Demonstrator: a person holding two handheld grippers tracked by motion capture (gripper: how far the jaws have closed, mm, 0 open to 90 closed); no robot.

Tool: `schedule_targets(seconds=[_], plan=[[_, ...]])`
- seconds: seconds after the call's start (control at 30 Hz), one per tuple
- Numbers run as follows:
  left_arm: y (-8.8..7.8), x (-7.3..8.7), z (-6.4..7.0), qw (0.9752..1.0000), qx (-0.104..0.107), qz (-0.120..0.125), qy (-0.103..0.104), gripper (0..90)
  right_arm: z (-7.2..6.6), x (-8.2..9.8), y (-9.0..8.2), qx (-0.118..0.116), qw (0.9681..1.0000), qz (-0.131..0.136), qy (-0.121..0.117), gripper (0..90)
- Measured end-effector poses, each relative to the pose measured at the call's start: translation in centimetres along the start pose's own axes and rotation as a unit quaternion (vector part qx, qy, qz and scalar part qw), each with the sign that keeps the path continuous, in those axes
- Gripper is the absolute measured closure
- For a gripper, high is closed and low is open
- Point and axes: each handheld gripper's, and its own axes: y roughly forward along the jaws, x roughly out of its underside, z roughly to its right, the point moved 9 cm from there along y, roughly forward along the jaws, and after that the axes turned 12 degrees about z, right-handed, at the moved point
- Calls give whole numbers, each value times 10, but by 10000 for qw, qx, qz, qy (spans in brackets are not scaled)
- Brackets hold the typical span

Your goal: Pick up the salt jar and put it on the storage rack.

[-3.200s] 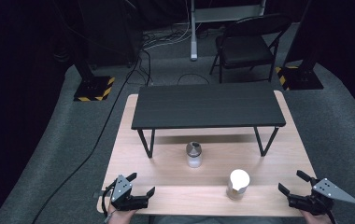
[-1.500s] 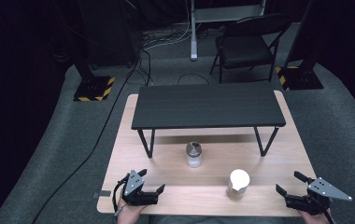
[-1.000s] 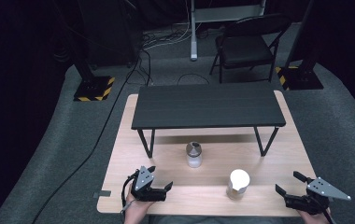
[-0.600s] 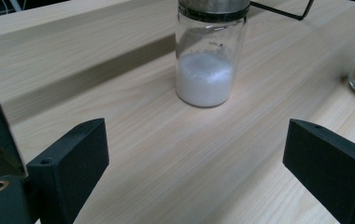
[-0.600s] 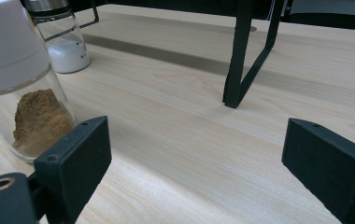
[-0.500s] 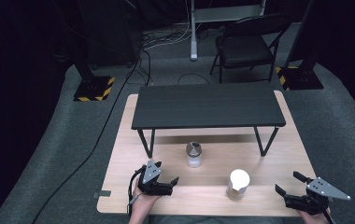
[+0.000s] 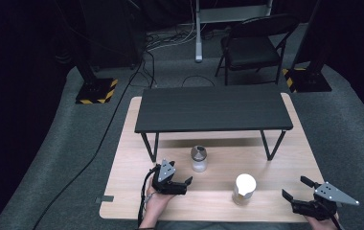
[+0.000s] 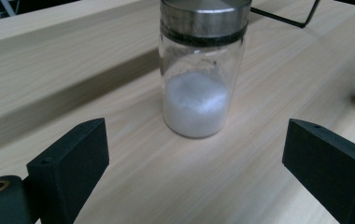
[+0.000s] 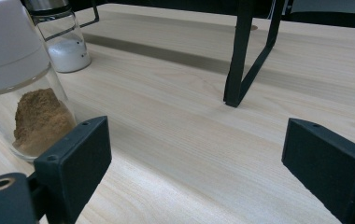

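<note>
Salt jar [image 8: 199, 70] lid cropped; left gripper [image 8: 199, 177] & right gripper [image 9: 199, 177] fingers apart.

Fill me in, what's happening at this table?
A person holds a tool in each hand. The left tool is open, aimed at the glass shaker of white powder, which stands just ahead of its jaws, not yet gripped. The right tool is open over the wooden table, right of the jar of brown powder. A small black bench stands behind.
</note>
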Motion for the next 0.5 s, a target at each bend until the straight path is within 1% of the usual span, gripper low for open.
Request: schedule_targets(seconds=[0.1,0.17,0.27,0.33,0.5], plan=[[6,-1,-1,10000,7,-13,15,66,0,0,0,6,10000,-5,1,66],[10,0,-2,10000,6,39,-81,69,0,1,0,9,10000,-7,3,66],[15,0,-3,9999,-5,37,-147,70,0,1,0,10,10000,-7,10,66],[20,-2,-3,9999,-34,11,-116,69,1,1,0,3,10000,-8,-2,67],[30,-6,-1,9997,-15,143,-175,68,0,1,0,1,10000,-10,4,66]])
